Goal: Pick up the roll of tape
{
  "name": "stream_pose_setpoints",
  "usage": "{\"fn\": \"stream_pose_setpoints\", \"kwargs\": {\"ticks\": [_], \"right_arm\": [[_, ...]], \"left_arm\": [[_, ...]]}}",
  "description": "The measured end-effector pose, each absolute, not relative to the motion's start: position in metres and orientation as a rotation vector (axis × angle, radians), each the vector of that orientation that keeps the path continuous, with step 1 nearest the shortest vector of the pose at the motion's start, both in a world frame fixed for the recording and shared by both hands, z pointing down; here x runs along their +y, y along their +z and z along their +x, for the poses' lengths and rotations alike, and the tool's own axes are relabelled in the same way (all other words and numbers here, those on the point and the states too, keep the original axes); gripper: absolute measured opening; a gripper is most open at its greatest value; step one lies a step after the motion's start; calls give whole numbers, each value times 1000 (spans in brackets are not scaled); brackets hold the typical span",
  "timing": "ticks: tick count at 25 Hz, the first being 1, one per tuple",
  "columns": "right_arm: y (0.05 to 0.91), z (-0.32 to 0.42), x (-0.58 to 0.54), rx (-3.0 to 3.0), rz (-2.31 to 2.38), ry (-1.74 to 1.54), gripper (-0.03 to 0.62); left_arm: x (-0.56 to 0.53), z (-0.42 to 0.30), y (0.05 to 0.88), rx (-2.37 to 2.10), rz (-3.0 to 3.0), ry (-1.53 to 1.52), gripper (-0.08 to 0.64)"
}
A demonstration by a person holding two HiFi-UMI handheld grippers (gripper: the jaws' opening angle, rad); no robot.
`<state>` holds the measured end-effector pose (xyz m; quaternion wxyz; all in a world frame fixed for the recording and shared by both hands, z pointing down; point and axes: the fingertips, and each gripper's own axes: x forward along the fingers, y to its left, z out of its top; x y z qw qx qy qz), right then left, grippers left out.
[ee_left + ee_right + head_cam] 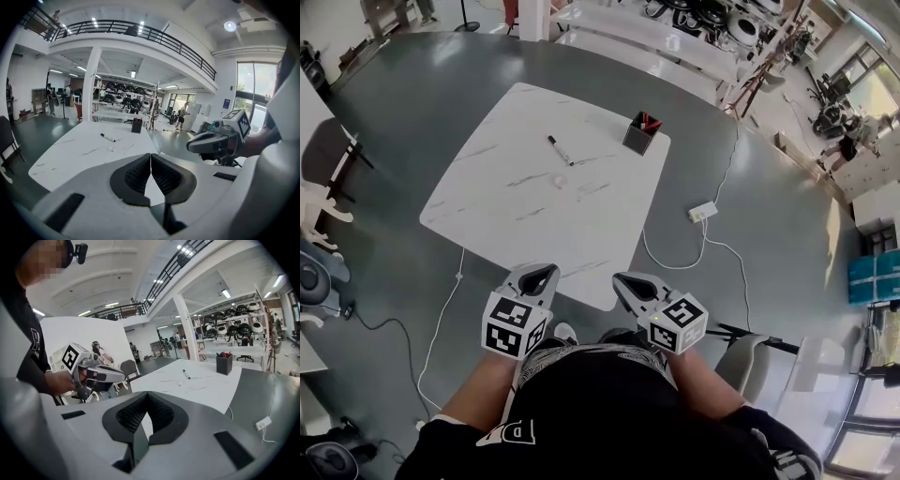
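Veined white desk (534, 187), dark grey floor (412, 103)
Pale grey left claw (150, 159) and right claw (146, 397), black-padded; black pen holder (641, 133).

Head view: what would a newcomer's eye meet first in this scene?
The white table stands on the grey floor, bearing a marker, a black pen cup at its right corner and a small pale thing, perhaps the tape. Below it, the left gripper and the right gripper, both shut and empty, are held side by side before the near edge.
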<state>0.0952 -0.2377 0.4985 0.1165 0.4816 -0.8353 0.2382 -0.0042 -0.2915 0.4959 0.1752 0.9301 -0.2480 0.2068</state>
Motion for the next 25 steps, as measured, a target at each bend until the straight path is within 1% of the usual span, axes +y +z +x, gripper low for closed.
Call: {"fn": "stream_pose_setpoints", "kwargs": {"ticks": [9,15,25], "right_arm": [[503,94,-272,-2417,1333,646,5],[511,99,-302,-2435,1232,598,5],[569,109,-369,-2363,960,462,5]], "left_arm": [[-317,-23,501,-785,2597,543,20],[-325,-22,514,-878,2539,534,20],[-332,-40,530,-1119,2343,538,20]]}}
